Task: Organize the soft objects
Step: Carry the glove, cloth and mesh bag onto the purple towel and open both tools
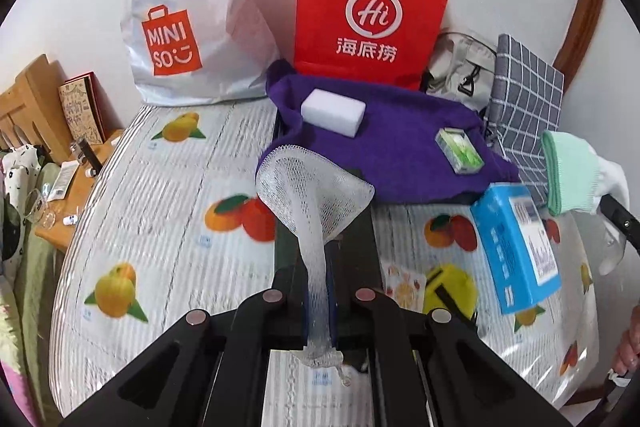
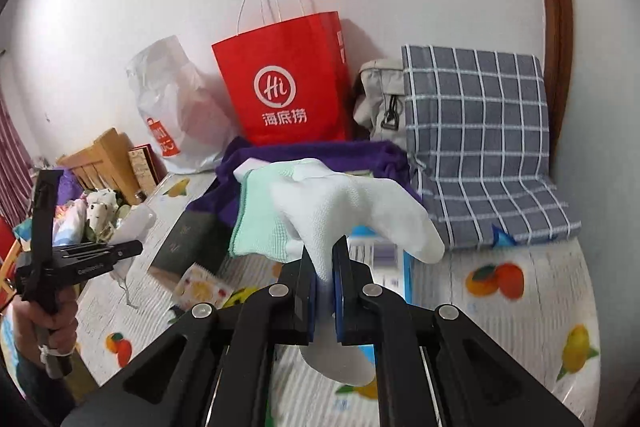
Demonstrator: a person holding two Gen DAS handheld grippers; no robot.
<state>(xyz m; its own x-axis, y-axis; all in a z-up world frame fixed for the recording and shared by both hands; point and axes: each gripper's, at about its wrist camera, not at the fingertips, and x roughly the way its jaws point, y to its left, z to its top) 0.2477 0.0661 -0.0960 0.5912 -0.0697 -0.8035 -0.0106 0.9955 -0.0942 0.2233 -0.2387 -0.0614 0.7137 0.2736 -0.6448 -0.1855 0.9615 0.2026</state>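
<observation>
We are pinching a white mesh net [image 1: 316, 195] in our left gripper [image 1: 320, 259], its fingers pressed together on the net's narrow neck while the wide end is fanning out above the fruit-print tablecloth [image 1: 168, 195]. Our right gripper [image 2: 325, 259] is clamping a white glove [image 2: 352, 211] with a green cuff, held up in front of the purple towel [image 1: 400, 131], where a white sponge [image 1: 333, 111] is lying and what may be a small green packet [image 1: 460, 150].

A towel [image 1: 400, 143] is lying spread at the far side of the table [image 1: 168, 179], with a sponge block [image 1: 333, 112] sitting on its left part and a small box [image 1: 459, 150] on its right. Behind it a paper bag [image 1: 370, 11] is standing against the wall, a plastic bag [image 1: 192, 15] to its left, a folded cushion [image 1: 524, 107] to its right.
</observation>
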